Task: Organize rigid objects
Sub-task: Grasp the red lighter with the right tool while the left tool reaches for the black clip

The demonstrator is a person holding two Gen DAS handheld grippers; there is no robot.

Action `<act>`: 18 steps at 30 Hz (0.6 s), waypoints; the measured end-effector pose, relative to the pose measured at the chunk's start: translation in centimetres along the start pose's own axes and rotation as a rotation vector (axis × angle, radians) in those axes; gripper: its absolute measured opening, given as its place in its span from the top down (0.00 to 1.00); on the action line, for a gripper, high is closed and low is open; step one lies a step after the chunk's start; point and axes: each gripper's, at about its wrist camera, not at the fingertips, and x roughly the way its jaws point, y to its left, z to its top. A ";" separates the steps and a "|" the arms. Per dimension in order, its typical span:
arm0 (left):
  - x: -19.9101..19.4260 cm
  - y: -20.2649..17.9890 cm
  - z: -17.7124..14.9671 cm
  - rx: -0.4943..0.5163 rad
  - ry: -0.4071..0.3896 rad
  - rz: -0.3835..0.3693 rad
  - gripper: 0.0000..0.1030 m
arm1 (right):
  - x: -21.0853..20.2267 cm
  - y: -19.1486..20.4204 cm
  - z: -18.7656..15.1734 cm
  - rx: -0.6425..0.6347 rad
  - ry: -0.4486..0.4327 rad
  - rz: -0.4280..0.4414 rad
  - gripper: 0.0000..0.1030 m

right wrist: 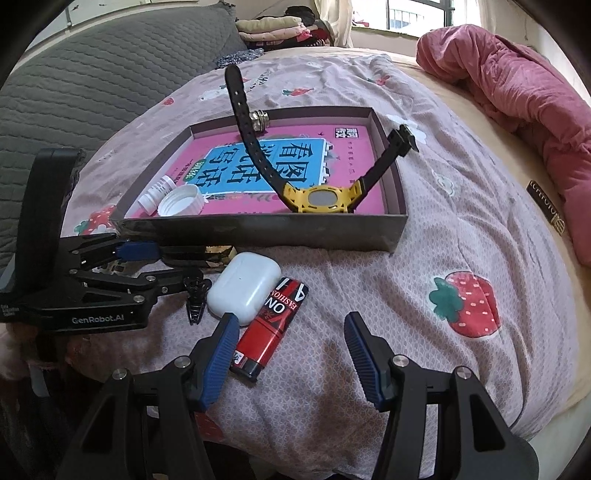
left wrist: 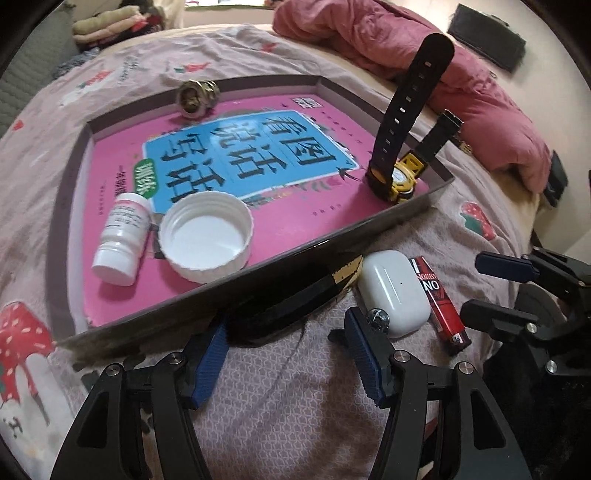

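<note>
A shallow box (left wrist: 332, 236) (right wrist: 258, 230) with a pink book in its bottom lies on the bed. In it are a yellow watch (left wrist: 400, 181) (right wrist: 321, 197) with black straps, a white pill bottle (left wrist: 122, 236) (right wrist: 157, 194), a white cap (left wrist: 207, 238) (right wrist: 181, 201) and a metal fitting (left wrist: 195, 98) (right wrist: 260, 120). In front of the box lie a black glossy object (left wrist: 295, 299) (right wrist: 207, 254), a white earbud case (left wrist: 393, 291) (right wrist: 243, 288), a red lighter (left wrist: 441, 301) (right wrist: 271, 325), a small black clip (right wrist: 195, 299) and a metal ball (left wrist: 378, 317). My left gripper (left wrist: 286, 354) (right wrist: 162, 264) is open around the black object. My right gripper (right wrist: 290, 354) (left wrist: 498, 288) is open above the lighter.
A crumpled pink duvet (left wrist: 424, 66) (right wrist: 517, 96) lies behind and right of the box. Folded clothes (right wrist: 273, 27) are stacked at the far end. A grey quilted cover (right wrist: 92, 74) is at the left. The bedsheet (right wrist: 461, 258) has strawberry prints.
</note>
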 end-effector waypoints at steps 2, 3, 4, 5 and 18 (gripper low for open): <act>0.1 0.2 0.0 0.010 0.008 -0.028 0.39 | 0.1 -0.1 -0.1 0.003 0.005 -0.004 0.43; 0.1 0.3 0.0 0.021 0.013 -0.039 0.39 | 0.1 -0.2 -0.1 0.004 0.006 -0.005 0.43; 0.1 0.3 0.1 0.032 0.016 -0.049 0.39 | 0.1 -0.2 -0.1 0.006 0.007 -0.007 0.43; 0.0 0.4 0.1 0.040 0.019 -0.058 0.39 | 0.2 -0.3 -0.1 0.009 0.009 -0.009 0.43; -0.1 -1.0 0.3 0.110 0.026 -0.108 0.39 | 1.0 -0.2 -0.4 0.035 0.046 0.037 0.43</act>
